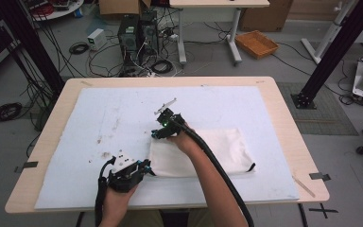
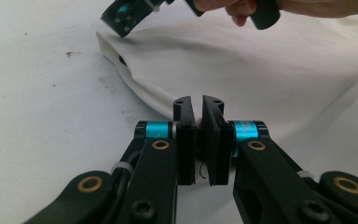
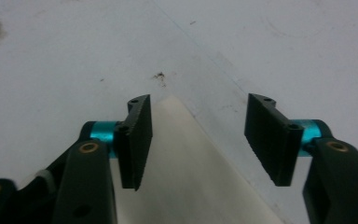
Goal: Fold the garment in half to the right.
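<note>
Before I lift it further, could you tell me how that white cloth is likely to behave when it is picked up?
The white cloth will probably drape and sag: it lies flat with soft wrinkles and a folded edge. It looks thin, so likely light. The left gripper is shut on its edge, while the right gripper is open over a corner, so the unheld part may droop.
</note>
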